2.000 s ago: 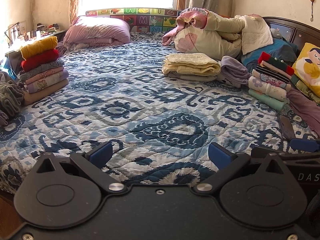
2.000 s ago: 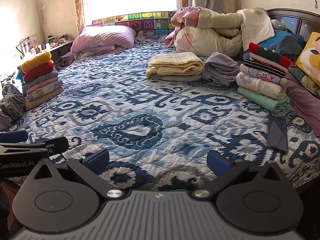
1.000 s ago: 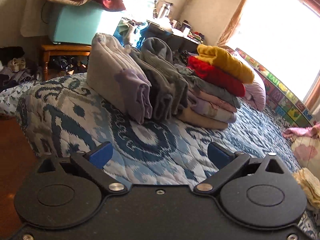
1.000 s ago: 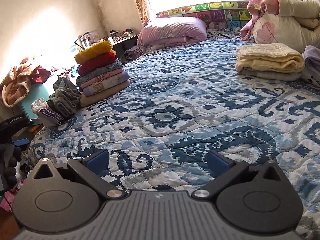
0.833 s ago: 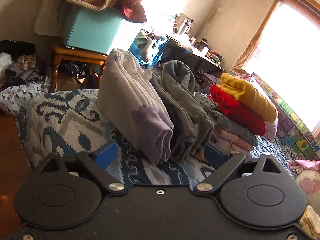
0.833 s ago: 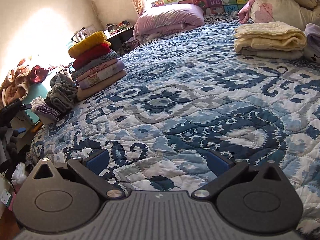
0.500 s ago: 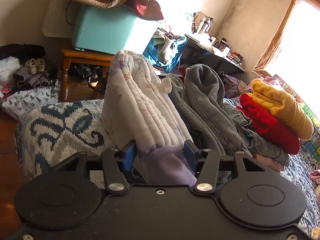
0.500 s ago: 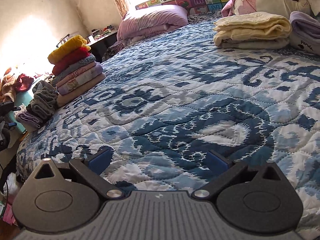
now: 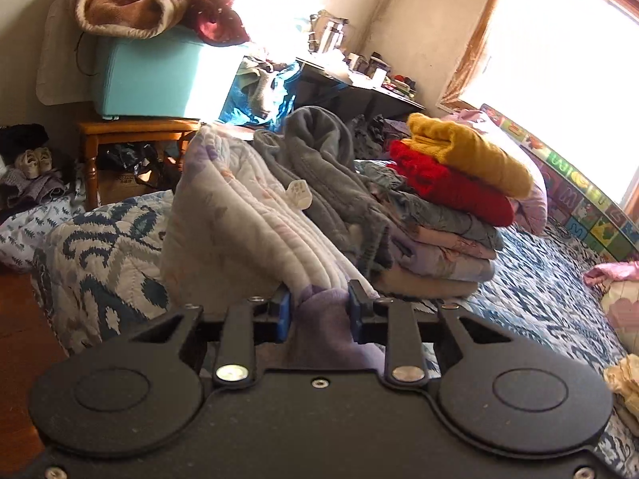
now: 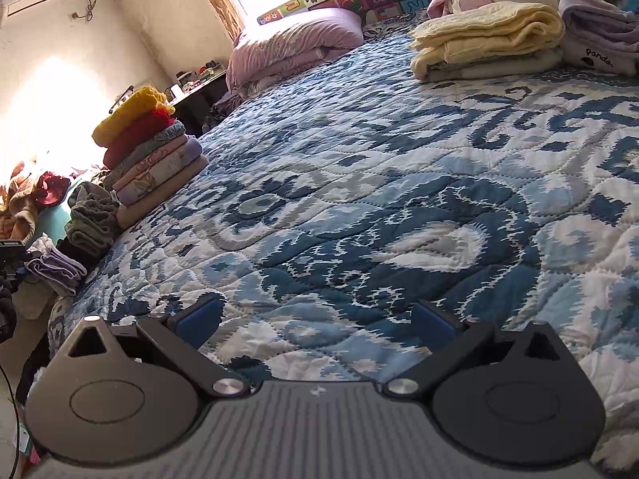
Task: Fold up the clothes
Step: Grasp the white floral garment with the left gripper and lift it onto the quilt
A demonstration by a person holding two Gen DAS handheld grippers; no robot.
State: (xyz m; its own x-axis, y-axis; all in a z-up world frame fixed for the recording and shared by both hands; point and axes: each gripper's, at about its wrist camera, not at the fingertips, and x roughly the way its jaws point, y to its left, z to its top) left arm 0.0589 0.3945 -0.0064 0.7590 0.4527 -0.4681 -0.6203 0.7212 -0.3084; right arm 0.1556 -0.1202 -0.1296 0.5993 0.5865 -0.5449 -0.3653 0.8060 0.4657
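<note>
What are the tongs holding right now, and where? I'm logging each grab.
The left tongs pinch the lavender edge of the quilted garment. The right tongs are open, holding nothing.

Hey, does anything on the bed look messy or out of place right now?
The grey garment slumps crumpled against the neat folded stack near the bed's corner. The left claw grips the quilted lilac garment beside it.

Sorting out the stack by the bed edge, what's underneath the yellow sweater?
Directly under the yellow sweater lies a red knit, then grey, pink, lavender and tan folded pieces on the bedspread. Anything between the layers is covered.
</note>
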